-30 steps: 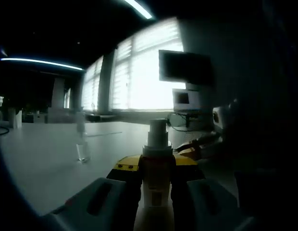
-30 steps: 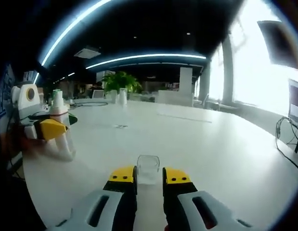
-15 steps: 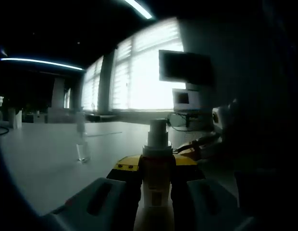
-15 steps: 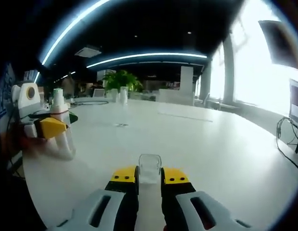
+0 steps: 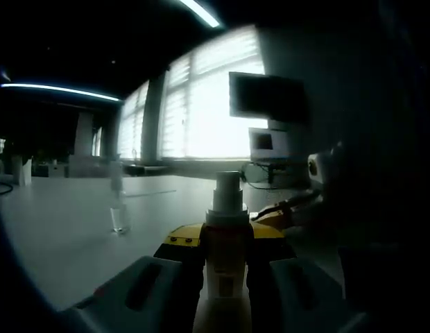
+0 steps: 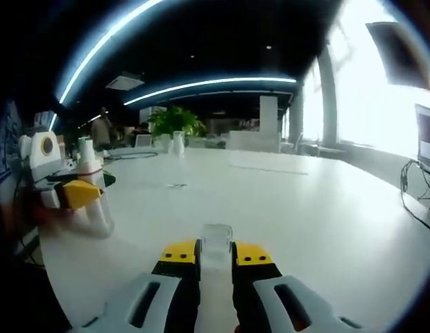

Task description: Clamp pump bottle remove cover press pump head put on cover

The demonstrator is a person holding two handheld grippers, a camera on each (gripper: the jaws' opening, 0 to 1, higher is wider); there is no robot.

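Note:
My left gripper [image 5: 226, 243] is shut on the pump bottle [image 5: 227, 215], which stands upright between the yellow jaw tips with its bare pump head [image 5: 227, 184] on top. In the right gripper view the same bottle [image 6: 89, 182] appears at the left, clamped by the left gripper [image 6: 78, 194]. My right gripper [image 6: 216, 254] is shut on the small clear cover [image 6: 216, 237], held just above the white table [image 6: 319, 222]. That right gripper [image 5: 283, 214] comes into the left gripper view from the right, dim and partly in shadow.
A small clear object [image 5: 119, 219] stands on the table to the left of the bottle. Green plants [image 6: 175, 119] and white cups [image 6: 177, 141] are at the table's far end. Monitors [image 5: 269, 97] and bright windows [image 5: 201, 104] lie behind, cables [image 6: 417, 191] at the right.
The right gripper view has shifted slightly, so the left gripper and bottle sit a little lower in it. Both grips are unchanged, and the left gripper view is the same.

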